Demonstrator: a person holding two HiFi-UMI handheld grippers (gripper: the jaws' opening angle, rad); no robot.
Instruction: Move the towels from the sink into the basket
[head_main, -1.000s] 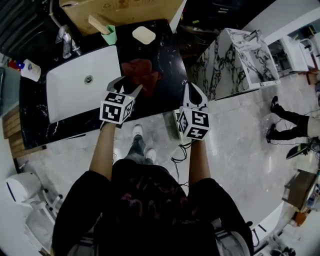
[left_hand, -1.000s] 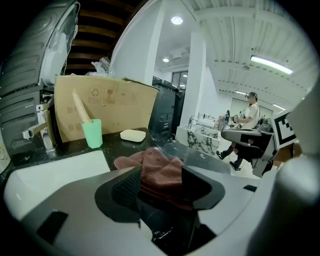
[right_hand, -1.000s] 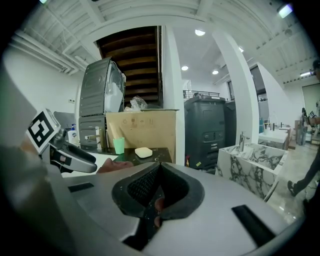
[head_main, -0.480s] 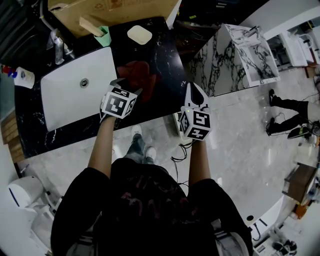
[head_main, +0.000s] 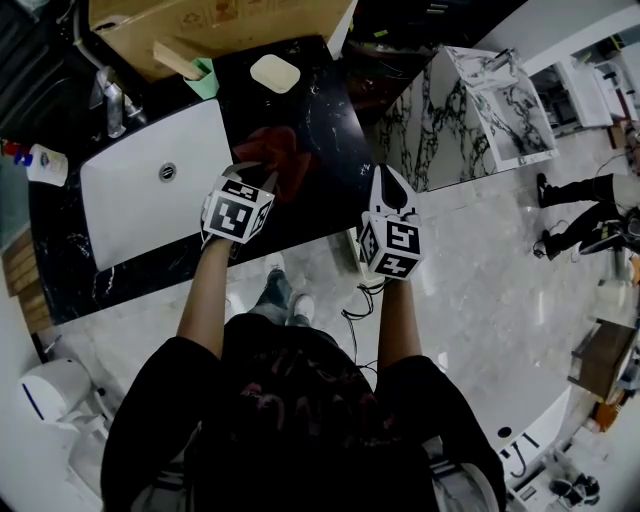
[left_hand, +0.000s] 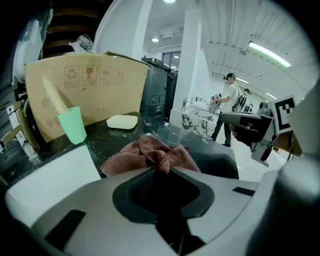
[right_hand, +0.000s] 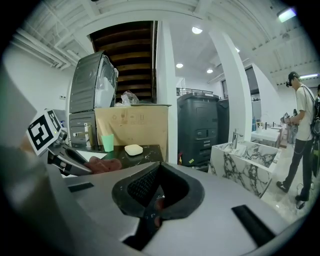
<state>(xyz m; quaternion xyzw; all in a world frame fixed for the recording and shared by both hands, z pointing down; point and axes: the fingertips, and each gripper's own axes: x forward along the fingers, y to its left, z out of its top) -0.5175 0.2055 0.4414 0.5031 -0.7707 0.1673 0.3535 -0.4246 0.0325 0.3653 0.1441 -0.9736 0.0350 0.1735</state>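
Left gripper: jaws closing onto a raised fold of the brown towel. It lies on the black counter just beside the sink. Probably soft, light, limp, so pinch the bunched ridge. Right gripper: closed, empty.

Head view looks steeply down from above the person onto the black counter and white sink. Left gripper view sits low, right at the red towel; right gripper view looks level from farther off. All share towel and green cup.
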